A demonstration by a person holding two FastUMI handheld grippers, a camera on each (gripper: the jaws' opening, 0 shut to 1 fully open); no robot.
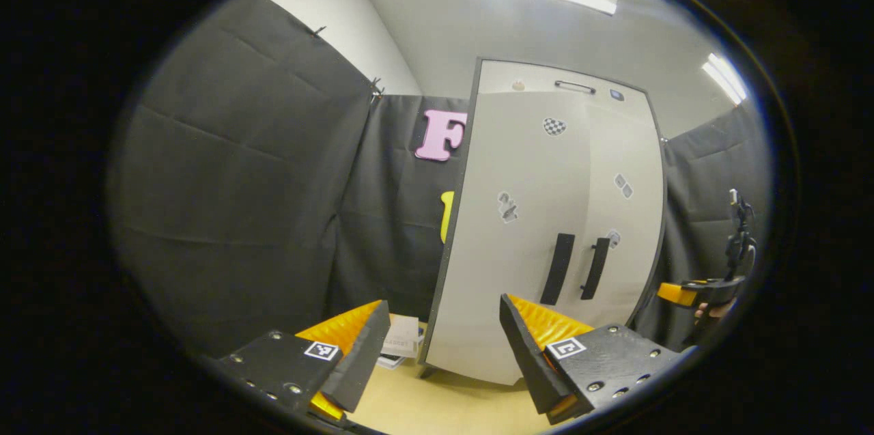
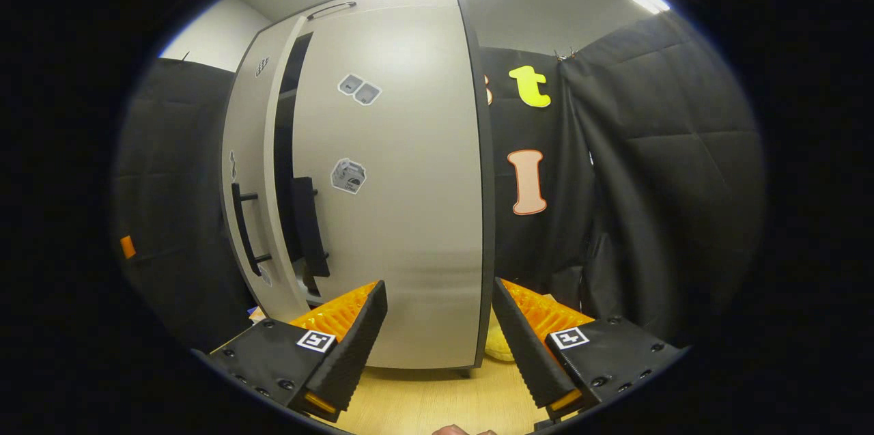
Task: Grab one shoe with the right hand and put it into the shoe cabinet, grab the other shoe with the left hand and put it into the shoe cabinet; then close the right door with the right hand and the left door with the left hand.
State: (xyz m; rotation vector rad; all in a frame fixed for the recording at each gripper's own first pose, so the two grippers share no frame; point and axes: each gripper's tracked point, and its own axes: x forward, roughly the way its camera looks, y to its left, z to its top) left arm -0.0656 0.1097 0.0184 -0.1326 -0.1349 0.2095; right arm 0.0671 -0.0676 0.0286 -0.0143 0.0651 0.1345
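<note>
While both claws hang wide open and empty, left gripper [image 1: 437, 346] and right gripper [image 2: 437, 332] face the shoe cabinet [image 1: 546, 216], right door [image 2: 389, 182] slightly ajar beside left door [image 2: 249, 169], wooden floor [image 2: 437, 401] beneath.

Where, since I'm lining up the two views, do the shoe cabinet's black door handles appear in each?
Left gripper view: black door handles sit right of centre, low on the cabinet front.
Right gripper view: the handles sit left of centre, either side of the dark gap between the doors.
Shared landmark: the paired grey stickers on the right door.
</note>
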